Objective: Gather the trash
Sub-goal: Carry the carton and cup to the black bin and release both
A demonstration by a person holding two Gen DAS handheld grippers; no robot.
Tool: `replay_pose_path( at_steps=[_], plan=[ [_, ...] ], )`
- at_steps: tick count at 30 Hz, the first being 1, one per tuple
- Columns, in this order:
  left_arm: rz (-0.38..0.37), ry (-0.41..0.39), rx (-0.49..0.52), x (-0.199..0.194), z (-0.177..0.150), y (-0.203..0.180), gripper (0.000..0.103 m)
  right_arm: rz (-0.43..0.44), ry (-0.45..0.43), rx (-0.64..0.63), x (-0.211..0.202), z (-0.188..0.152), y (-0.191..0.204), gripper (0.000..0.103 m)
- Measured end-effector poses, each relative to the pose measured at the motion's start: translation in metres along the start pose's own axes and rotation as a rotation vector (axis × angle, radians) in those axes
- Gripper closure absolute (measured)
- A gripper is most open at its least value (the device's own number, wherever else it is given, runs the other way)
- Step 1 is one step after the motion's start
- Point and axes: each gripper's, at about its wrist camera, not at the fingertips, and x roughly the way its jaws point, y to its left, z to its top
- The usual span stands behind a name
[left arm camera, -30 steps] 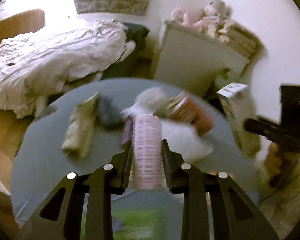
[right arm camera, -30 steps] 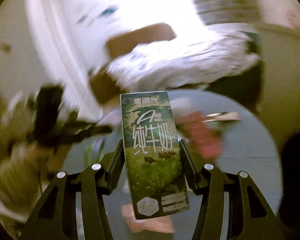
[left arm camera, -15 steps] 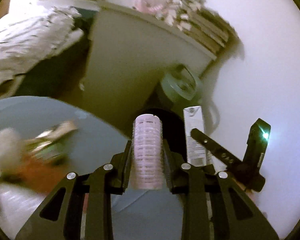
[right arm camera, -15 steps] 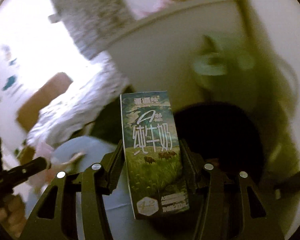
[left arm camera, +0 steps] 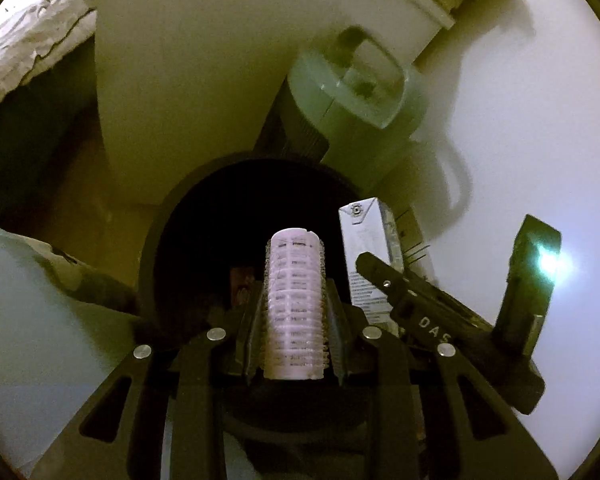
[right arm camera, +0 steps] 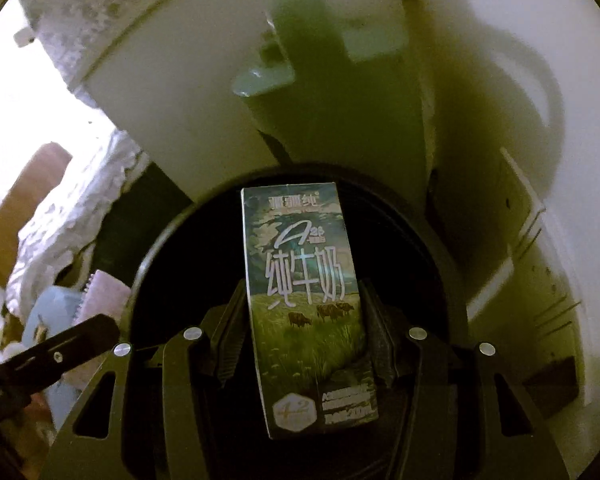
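The left gripper (left arm camera: 295,312) is closed on a pale pink ribbed cup stack (left arm camera: 295,304), which stands upright between its jaws at the centre of the left wrist view. Just beyond it, from 10 to 1 o'clock, gapes the dark round mouth of a bin (left arm camera: 160,216); the cup stack hangs over that opening. At 3 o'clock the right gripper (left arm camera: 384,280) reaches in, pinching a milk carton (left arm camera: 370,248) seen from its white side. At 8 o'clock lies the edge of a grey-blue table (left arm camera: 28,320).

In the right wrist view, the right gripper (right arm camera: 304,320) is clamped on the milk carton (right arm camera: 304,280), whose green meadow face with cows stands upright at the centre, above the black bin (right arm camera: 440,248) that fills the view from 9 to 3 o'clock. At 8 o'clock a black finger of the left gripper (right arm camera: 60,356) shows, with the pink cup stack (right arm camera: 104,296) beside it.

Farther off, at 12 o'clock, stands a pale green appliance (right arm camera: 312,60) against a white cabinet (right arm camera: 172,100). At 9 o'clock, rumpled white bedding (right arm camera: 60,216) lies in the background.
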Motion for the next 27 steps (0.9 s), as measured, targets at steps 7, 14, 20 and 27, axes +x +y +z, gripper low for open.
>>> replay_pose_path(
  at_steps=[7, 14, 20, 27],
  plan=[
    [0.037, 0.031, -0.001, 0.019, 0.001, 0.0, 0.073, 0.016, 0.036, 0.0, 0.012, -0.002, 0.002, 0.049],
    [0.066, 0.018, 0.008, 0.019, 0.0, 0.001, 0.052, 0.039, 0.025, 0.009, 0.008, -0.003, 0.007, 0.03],
    [0.071, -0.03, 0.014, -0.004, -0.004, -0.001, 0.036, 0.057, 0.004, 0.005, 0.002, -0.005, 0.012, 0.03],
    [0.054, -0.14, -0.03, -0.069, -0.025, 0.01, 0.035, 0.118, -0.063, -0.026, -0.019, -0.012, 0.027, 0.03]
  ],
)
